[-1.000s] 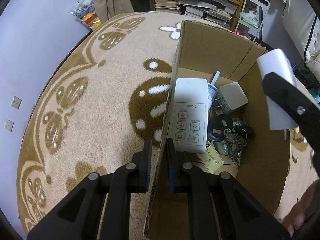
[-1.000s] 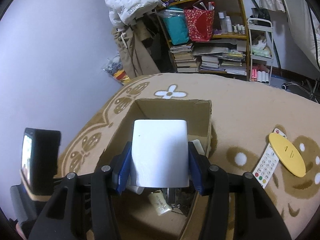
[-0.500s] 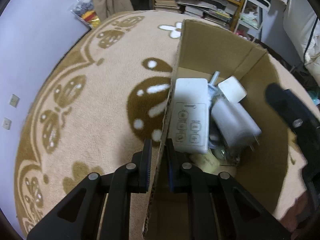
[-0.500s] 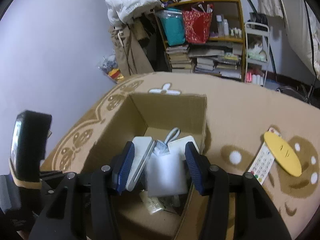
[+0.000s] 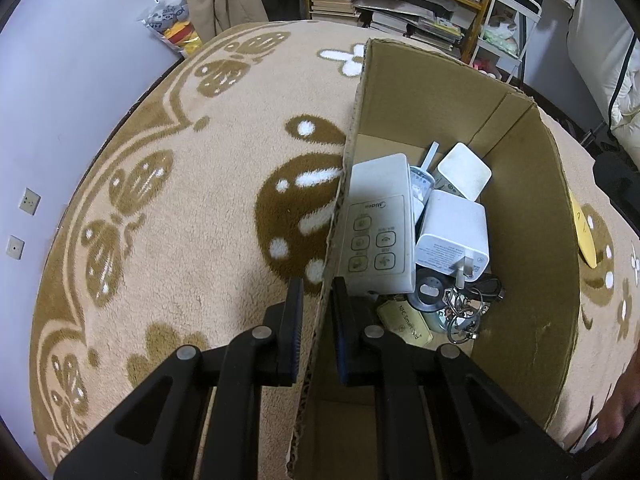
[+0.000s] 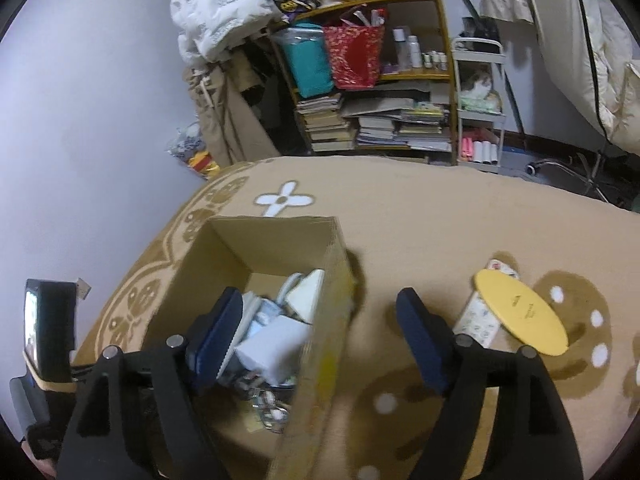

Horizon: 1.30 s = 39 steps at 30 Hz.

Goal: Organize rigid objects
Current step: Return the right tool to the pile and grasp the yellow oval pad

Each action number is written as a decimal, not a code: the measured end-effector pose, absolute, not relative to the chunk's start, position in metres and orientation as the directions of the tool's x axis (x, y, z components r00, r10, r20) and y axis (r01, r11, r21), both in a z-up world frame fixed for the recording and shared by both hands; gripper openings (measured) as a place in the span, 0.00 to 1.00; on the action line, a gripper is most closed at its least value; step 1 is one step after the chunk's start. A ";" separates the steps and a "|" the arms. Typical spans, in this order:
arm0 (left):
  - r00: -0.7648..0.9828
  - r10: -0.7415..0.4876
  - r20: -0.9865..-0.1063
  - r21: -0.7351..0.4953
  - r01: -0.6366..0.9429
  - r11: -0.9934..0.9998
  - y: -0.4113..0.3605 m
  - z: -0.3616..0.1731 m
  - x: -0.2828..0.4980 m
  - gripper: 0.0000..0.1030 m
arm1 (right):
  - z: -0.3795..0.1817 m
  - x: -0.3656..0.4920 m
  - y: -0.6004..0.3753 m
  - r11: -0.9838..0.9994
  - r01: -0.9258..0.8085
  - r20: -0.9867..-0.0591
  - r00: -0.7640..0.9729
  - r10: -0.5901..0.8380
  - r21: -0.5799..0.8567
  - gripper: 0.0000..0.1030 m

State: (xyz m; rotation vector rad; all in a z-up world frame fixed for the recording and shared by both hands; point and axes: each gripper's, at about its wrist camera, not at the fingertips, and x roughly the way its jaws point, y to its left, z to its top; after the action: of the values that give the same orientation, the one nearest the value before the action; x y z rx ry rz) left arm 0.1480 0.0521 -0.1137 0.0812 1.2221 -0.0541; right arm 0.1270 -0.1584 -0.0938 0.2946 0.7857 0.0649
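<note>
White charger now in box

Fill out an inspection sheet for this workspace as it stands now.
Surface: beige patterned carpet.
Job's things: cardboard box holds a white control panel, two white chargers and keys; a yellow disc lies over a white remote on the carpet.
Clutter: toy bag by the wall.
Grippers: left tool clamps the box wall; right tool empty, jaws just opened, astride the opposite wall.
Cables: nothing seen.
Surroundings: crowded bookshelf, white cart.
</note>
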 end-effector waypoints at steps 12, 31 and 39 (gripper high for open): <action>0.342 0.001 -0.940 0.033 0.086 0.996 0.052 -0.113 0.148 0.13 | -0.116 0.142 -0.216 0.966 0.145 -0.749 0.659 0.065 0.212 0.90; 0.350 0.018 -0.936 0.054 0.094 0.994 0.050 -0.111 0.146 0.13 | -0.198 0.164 -0.304 0.940 0.291 -0.873 0.488 0.012 0.176 0.90; 0.349 0.022 -0.937 0.060 0.097 0.993 0.051 -0.115 0.149 0.13 | -0.207 0.173 -0.315 0.944 0.298 -0.881 0.473 -0.019 0.140 0.93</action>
State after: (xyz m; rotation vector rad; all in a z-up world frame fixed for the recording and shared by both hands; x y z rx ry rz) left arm 0.1494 0.0509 -0.1146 0.1114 1.2141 -0.0484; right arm 0.1727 -0.3147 -0.2072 0.2911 1.0642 -0.1970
